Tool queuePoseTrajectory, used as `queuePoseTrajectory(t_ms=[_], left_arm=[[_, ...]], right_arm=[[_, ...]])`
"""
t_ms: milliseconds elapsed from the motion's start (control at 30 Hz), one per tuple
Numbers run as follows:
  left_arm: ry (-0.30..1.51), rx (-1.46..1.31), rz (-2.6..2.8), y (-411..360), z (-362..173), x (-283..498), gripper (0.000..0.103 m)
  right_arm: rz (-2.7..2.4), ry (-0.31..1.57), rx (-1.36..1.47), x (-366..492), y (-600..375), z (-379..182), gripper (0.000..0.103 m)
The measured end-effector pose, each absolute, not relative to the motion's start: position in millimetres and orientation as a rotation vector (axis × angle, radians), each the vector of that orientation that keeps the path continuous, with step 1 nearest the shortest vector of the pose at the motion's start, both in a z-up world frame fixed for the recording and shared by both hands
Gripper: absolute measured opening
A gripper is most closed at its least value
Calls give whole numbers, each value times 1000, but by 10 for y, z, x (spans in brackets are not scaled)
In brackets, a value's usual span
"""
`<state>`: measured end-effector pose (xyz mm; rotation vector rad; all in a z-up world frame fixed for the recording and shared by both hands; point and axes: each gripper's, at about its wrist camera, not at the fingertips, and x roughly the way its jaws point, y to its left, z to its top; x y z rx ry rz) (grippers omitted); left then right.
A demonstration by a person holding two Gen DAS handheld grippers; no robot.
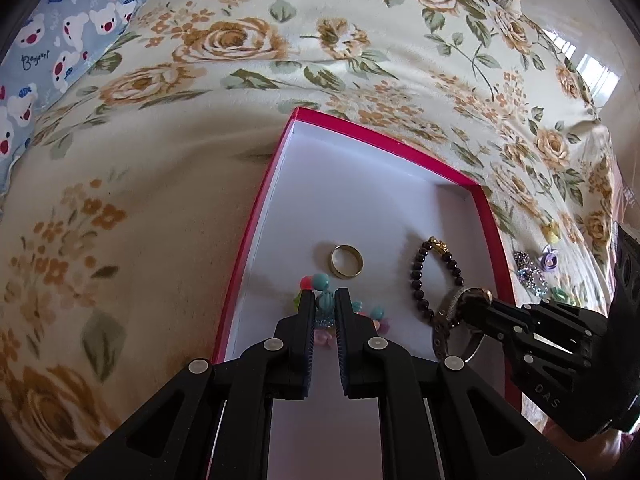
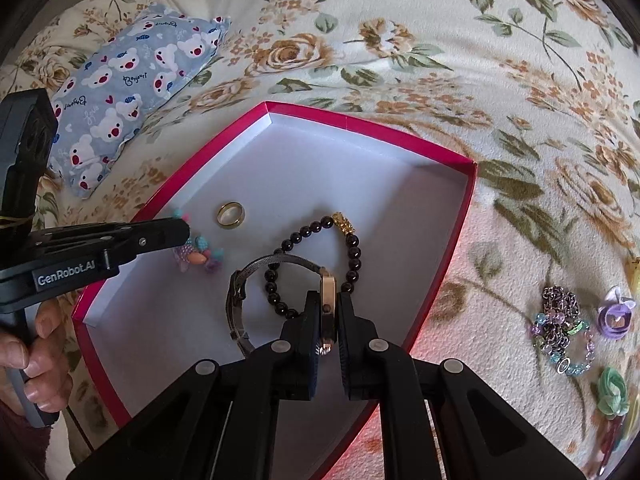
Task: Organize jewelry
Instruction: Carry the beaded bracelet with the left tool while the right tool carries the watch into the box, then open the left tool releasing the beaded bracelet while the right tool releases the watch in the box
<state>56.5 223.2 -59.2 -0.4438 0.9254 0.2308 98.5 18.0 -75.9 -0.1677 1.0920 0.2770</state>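
Left wrist view: left gripper (image 1: 325, 300) at six o'clock, pinching a pastel bead bracelet (image 1: 322, 304) over the red box (image 1: 256, 216). Gold ring (image 1: 346, 261) just beyond, toward twelve. Dark bead bracelet (image 1: 416, 280) at three.

Right wrist view: right gripper (image 2: 329, 308) at six o'clock, clamped on a watch (image 2: 329, 300), strap looping toward nine. Loose trinkets (image 2: 564, 328) on the floral blanket (image 2: 400, 40) at three, outside the box.

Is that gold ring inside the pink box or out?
Inside. The gold ring lies flat on the pink box's white floor.
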Motion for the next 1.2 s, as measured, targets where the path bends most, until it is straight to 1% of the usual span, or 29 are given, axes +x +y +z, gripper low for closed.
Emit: queuePoseTrajectory(t_ms=[33,400,500,567,600,633,700,867,967,1000,1033,1100,1200], left_arm=[[925,-439,234,2223,-593,568,9],[935,-425,248,2212,-598,554,10],[939,-423,250,2212,-595,552,11],[942,-422,250,2209,-590,546,16],[941,-420,252,2207,-583,540,20],[940,-417,254,2201,-572,532,20],[936,-412,254,2188,-553,513,20],[934,-407,255,2158,-496,459,22],[927,-406,254,2129,-432,420,28],[921,-403,254,2111,-401,402,34],[915,-398,253,2095,-377,382,39],[905,-387,252,2039,-312,349,45],[896,-378,237,1941,-230,313,50]], right_arm=[[279,1093,-162,984,174,-766,12],[283,1091,-140,964,163,-766,13],[289,1090,-125,950,152,-748,14],[294,1085,-113,940,141,-726,16],[296,1081,-109,934,136,-712,19],[296,1077,-106,929,132,-697,22],[297,1068,-104,914,125,-665,25],[298,1054,-85,872,93,-604,25],[299,1043,-72,837,61,-551,25],[298,1037,-65,819,42,-522,25],[298,1029,-57,803,22,-491,28],[293,1012,-42,761,-37,-416,33],[276,987,-19,691,-158,-304,35]])
